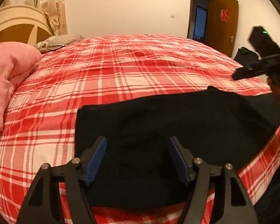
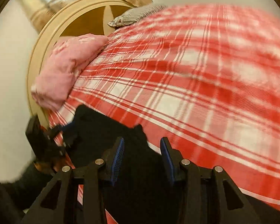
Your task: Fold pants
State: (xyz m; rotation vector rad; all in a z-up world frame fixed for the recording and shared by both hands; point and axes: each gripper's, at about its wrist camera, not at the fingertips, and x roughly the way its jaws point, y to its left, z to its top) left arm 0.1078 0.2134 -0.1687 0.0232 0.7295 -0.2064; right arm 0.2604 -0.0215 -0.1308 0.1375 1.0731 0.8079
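Note:
Black pants [image 1: 177, 123] lie as a flat dark slab on the red plaid bed sheet [image 1: 112, 71], close to the front edge. My left gripper [image 1: 137, 149] is open just above the near part of the pants, its blue pads [image 1: 95, 160] spread wide with nothing between them. My right gripper [image 1: 239, 74] hangs in the air at the far right, over the pants' right end. In the blurred right wrist view, the right gripper [image 2: 142, 143] is open above the pants [image 2: 106, 130]. The left gripper [image 2: 65, 130] shows at that cloth's far end.
A pink quilt [image 1: 7, 78] is bunched at the left by the cream and brown headboard [image 1: 18, 26]. A grey patterned pillow [image 1: 57, 42] lies at the back. A brown door [image 1: 222, 24] stands open at the back right, with a black bag [image 1: 245, 55] on the floor.

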